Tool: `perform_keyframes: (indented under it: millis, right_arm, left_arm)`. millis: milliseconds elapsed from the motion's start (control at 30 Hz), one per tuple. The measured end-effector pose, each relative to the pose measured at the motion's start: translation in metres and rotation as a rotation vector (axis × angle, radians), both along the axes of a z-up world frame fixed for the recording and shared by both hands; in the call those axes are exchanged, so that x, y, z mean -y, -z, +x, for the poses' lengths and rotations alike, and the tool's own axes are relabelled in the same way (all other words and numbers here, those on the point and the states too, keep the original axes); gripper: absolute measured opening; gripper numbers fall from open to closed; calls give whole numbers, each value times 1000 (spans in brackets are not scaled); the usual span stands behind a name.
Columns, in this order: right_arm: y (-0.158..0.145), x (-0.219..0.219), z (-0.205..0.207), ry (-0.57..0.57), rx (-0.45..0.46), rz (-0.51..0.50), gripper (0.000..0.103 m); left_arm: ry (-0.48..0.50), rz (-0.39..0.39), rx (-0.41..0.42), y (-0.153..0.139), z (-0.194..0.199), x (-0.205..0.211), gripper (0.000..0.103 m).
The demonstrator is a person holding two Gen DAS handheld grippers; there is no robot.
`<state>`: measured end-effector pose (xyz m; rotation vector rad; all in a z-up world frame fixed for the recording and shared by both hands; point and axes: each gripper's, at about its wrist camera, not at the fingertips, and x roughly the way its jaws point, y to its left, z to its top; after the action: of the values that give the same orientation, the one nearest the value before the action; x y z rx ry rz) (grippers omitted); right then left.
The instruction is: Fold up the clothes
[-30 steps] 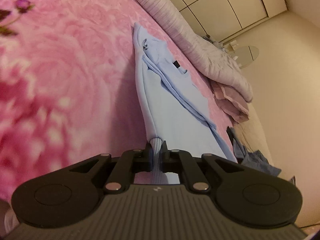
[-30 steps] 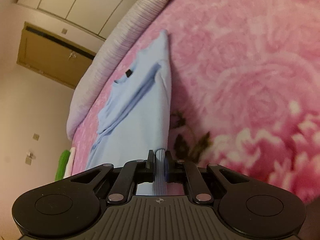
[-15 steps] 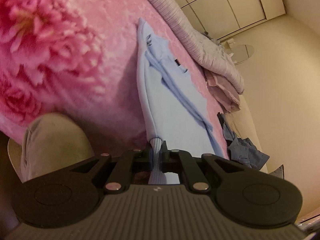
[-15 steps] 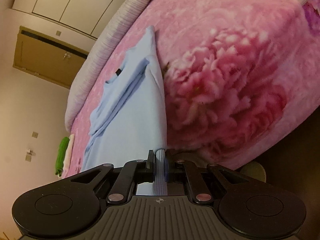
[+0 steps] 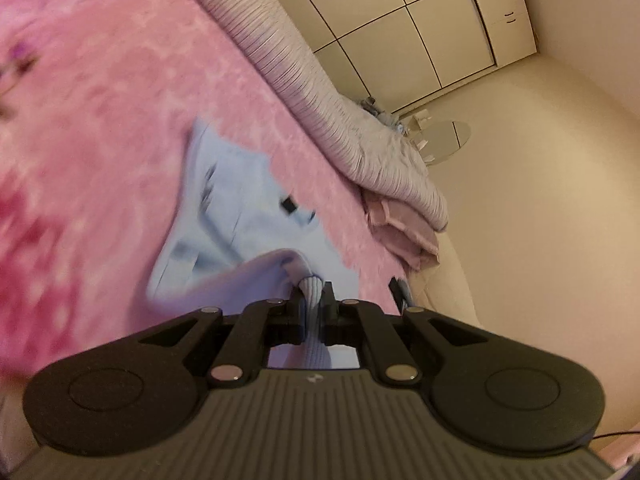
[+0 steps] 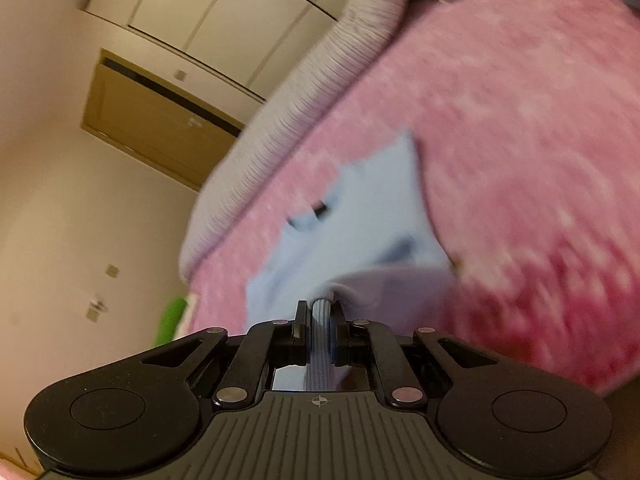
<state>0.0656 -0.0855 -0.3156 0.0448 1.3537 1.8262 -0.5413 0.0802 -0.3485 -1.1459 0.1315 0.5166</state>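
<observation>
Left gripper [image 5: 312,300] jaws pinched tight on ribbed hem of blue shirt [image 5: 244,204]; right gripper [image 6: 320,318] jaws likewise clamped on hem. Hem raised, folded toward collar — rest of shirt flat on pink blanket [image 5: 100,100]. Fabric looks light, soft, limp; likely sags between grips, so hold at hem corners — keep taut. Beyond: grey duvet [image 5: 320,92], wardrobe [image 5: 440,20].
</observation>
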Motion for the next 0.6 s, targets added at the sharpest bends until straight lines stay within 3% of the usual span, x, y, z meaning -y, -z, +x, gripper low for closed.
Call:
perform_keyframes:
  millis: [167,267,400,467,600]
  right_arm:
    - [11,-91,-15,53,31,-29,7]
    - [46,-143,-15,140,5,-166,8]
    - [88,-186,-5,213,-89,-341,27]
    - [93,-189,1,209,-109,-333,39]
    - [83,-175,17,184,-66,-243,55]
  left_arm:
    - [0,-16,-45,7,55,-82,4]
    - [-50,-124,-80,36,77,-133,10]
    - [-92,-195,-121,58,79,-169,11]
    - [-111,-188,-114,61,71,-173,16]
    - [-126,-86,-165,46,45,-160,23]
